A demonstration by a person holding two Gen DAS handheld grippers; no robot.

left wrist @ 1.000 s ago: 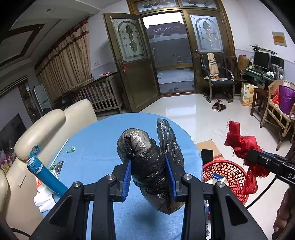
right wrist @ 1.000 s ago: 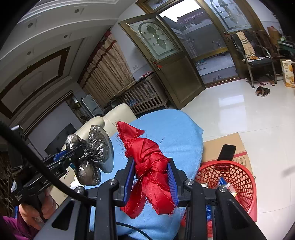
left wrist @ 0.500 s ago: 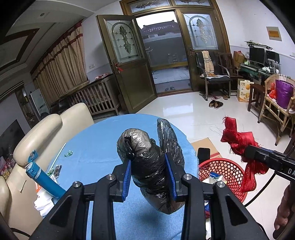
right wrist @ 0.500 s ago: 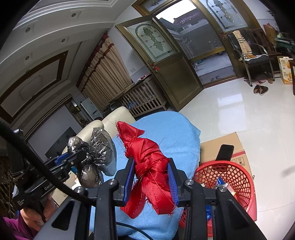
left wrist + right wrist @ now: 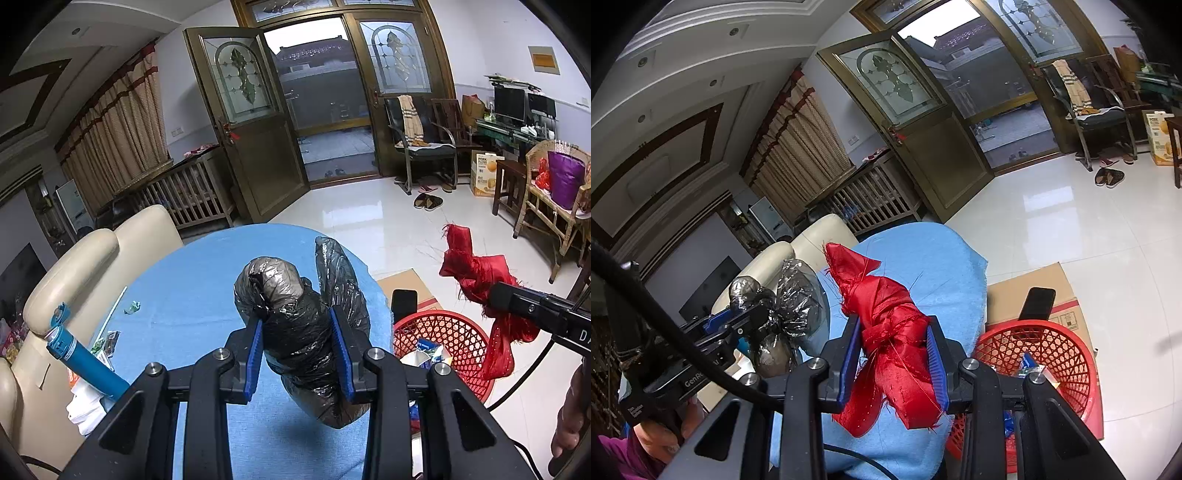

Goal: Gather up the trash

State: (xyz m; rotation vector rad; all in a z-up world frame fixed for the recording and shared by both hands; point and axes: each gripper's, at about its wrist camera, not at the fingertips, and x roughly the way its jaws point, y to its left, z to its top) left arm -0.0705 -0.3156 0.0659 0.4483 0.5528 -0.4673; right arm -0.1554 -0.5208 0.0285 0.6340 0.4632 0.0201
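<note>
Blue-covered worktop (image 5: 192, 295) beside red basket (image 5: 458, 332) on glossy tiled floor (image 5: 369, 221). Left tool (image 5: 299, 354) grips black bag (image 5: 295, 328); right tool (image 5: 894, 362) grips red cloth (image 5: 886, 314). Both remain held aloft, unchanged.

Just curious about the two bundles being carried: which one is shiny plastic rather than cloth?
The black plastic bag in the left gripper; the right gripper holds a knotted red cloth with frayed threads.

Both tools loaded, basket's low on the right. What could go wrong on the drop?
1. The red cloth scrap in the right tool trails frayed threads; they may snag its pads on release.
2. The black plastic bag bundle in the left tool hangs over the blue tablecloth, not the red basket; releasing now would miss.
</note>
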